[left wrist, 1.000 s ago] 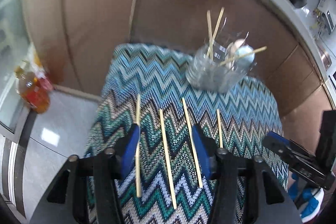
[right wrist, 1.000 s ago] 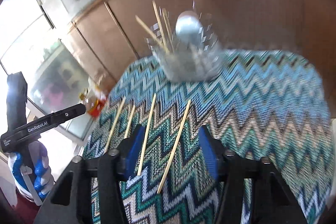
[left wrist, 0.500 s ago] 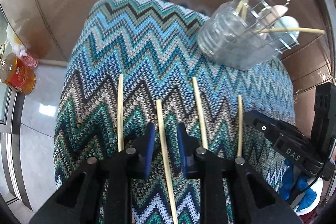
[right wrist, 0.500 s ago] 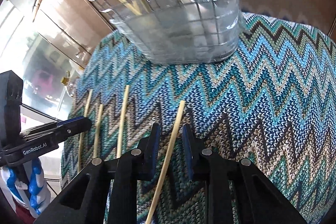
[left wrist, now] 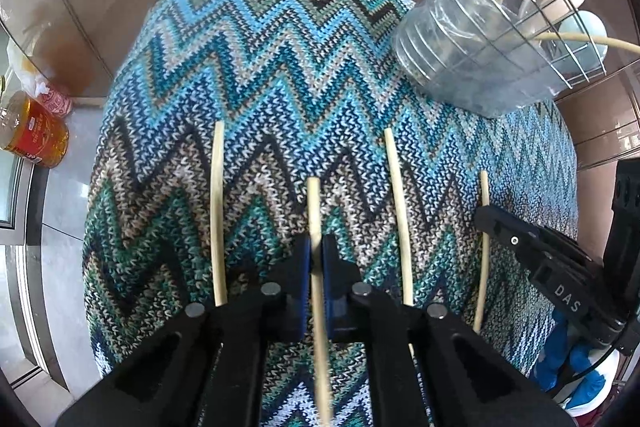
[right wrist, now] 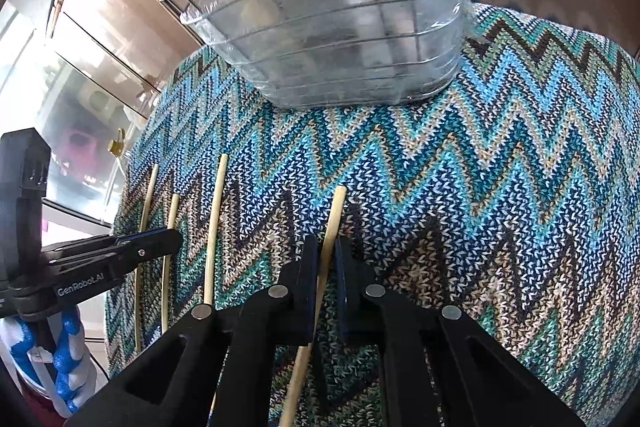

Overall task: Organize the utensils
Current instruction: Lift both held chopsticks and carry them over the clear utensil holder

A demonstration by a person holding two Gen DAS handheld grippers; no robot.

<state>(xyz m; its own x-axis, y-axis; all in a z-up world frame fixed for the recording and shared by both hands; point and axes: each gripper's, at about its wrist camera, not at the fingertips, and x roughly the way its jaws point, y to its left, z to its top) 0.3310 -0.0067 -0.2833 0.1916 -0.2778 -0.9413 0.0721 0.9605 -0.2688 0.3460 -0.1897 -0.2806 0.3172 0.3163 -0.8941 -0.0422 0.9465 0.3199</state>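
Chopsticks (left wrist: 316,227) pinched in both jaws, several already in holder (left wrist: 472,67) at one o'clock, two more lying loose on counter (left wrist: 280,67).

Zigzag knit cloth (left wrist: 280,75), four chopsticks (left wrist: 218,211), holder (left wrist: 472,67)

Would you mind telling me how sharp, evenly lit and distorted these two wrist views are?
Left wrist view: sharp; the fisheye bulges the zigzag cloth and bows the chopstick held by the left gripper. Right wrist view: sharp on the right gripper; the window area at left is blown out, with glare on the clear holder.
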